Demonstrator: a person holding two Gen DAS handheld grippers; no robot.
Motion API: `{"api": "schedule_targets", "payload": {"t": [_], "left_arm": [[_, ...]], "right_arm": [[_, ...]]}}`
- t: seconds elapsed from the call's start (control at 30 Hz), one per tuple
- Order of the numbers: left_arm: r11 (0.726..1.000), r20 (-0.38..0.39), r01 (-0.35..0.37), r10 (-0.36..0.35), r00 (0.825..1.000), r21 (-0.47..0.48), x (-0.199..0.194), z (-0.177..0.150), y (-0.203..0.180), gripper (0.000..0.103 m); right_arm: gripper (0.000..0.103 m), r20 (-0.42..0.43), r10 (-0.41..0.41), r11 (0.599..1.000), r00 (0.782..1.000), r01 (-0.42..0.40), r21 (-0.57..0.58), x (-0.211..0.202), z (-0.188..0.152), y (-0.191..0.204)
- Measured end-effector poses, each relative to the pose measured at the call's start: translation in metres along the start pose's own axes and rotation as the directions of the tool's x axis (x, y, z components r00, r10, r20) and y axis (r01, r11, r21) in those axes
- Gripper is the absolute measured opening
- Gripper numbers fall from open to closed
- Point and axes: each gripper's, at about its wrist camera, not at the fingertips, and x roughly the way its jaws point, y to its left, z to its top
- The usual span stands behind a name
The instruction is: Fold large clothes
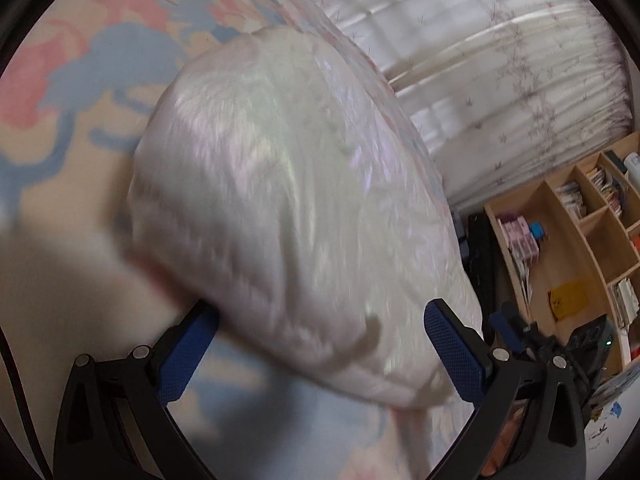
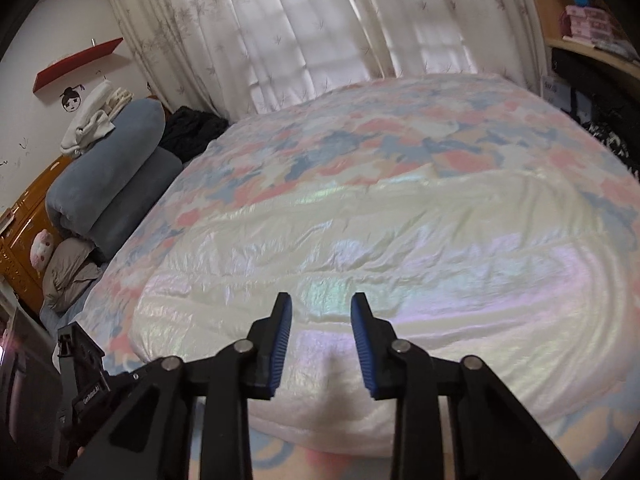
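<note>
A large, puffy, pearly white jacket (image 2: 360,248) lies folded on the bed with its pink and blue patterned cover (image 2: 360,132). My right gripper (image 2: 320,340) is open just above the jacket's near edge, holding nothing. In the left wrist view the jacket (image 1: 288,200) fills the middle, blurred. My left gripper (image 1: 320,344) is wide open, its blue pads (image 1: 452,352) on either side of the jacket's near end; the left pad is partly hidden behind the fabric. The right gripper (image 1: 520,332) also shows at the lower right of that view.
Rolled grey-blue bedding (image 2: 116,184), a beige pillow (image 2: 68,272) and dark clothes (image 2: 192,128) lie along the bed's left side by a wooden headboard. White curtains (image 2: 320,20) hang behind. A wooden shelf unit (image 1: 580,240) with books stands beside the bed.
</note>
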Motion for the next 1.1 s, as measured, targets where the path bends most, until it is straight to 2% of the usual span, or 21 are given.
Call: {"api": "schedule_targets", "payload": {"t": [0.13, 0.23, 0.37, 0.5, 0.57, 0.77, 1.0, 1.07, 1.1], "left_arm": [[0.999, 0.04, 0.002, 0.0, 0.999, -0.035, 0.015, 0.023, 0.007, 0.102], [0.998, 0.06, -0.003, 0.007, 0.998, -0.064, 0.027, 0.038, 0.012, 0.102], [0.999, 0.084, -0.026, 0.03, 0.996, -0.042, 0.037, 0.044, 0.01, 0.102], [0.999, 0.111, -0.042, 0.042, 0.993, -0.001, 0.039, 0.044, 0.006, 0.102], [0.999, 0.124, -0.045, 0.044, 0.991, 0.007, 0.039, 0.045, 0.005, 0.102], [0.997, 0.153, -0.064, 0.056, 0.987, 0.043, 0.042, 0.046, 0.0, 0.102], [0.994, 0.195, -0.093, 0.08, 0.977, 0.059, 0.045, 0.051, -0.007, 0.102], [0.992, 0.219, -0.105, 0.089, 0.972, 0.063, 0.045, 0.053, -0.01, 0.098], [0.991, 0.237, -0.114, 0.095, 0.967, 0.07, 0.043, 0.052, -0.009, 0.091]], "right_arm": [[0.024, -0.014, -0.022, 1.0, 1.0, 0.022, -0.013, 0.033, 0.01, 0.005], [0.024, -0.001, -0.034, 0.999, 0.999, 0.034, -0.005, 0.061, 0.03, 0.007], [0.024, 0.011, -0.077, 0.997, 0.997, 0.077, 0.007, 0.107, 0.059, 0.006], [0.023, -0.033, -0.142, 0.989, 0.989, 0.143, 0.025, 0.158, 0.067, -0.01], [0.022, -0.102, -0.152, 0.988, 0.983, 0.155, 0.027, 0.185, 0.059, -0.021], [0.022, -0.069, -0.178, 0.984, 0.982, 0.178, -0.003, 0.204, 0.041, -0.021], [0.022, -0.026, -0.127, 0.991, 0.992, 0.128, 0.039, 0.208, 0.035, -0.031], [0.022, -0.021, -0.117, 0.992, 0.993, 0.118, 0.047, 0.209, 0.035, -0.032], [0.022, -0.018, -0.11, 0.993, 0.994, 0.111, 0.052, 0.209, 0.035, -0.033]]}}
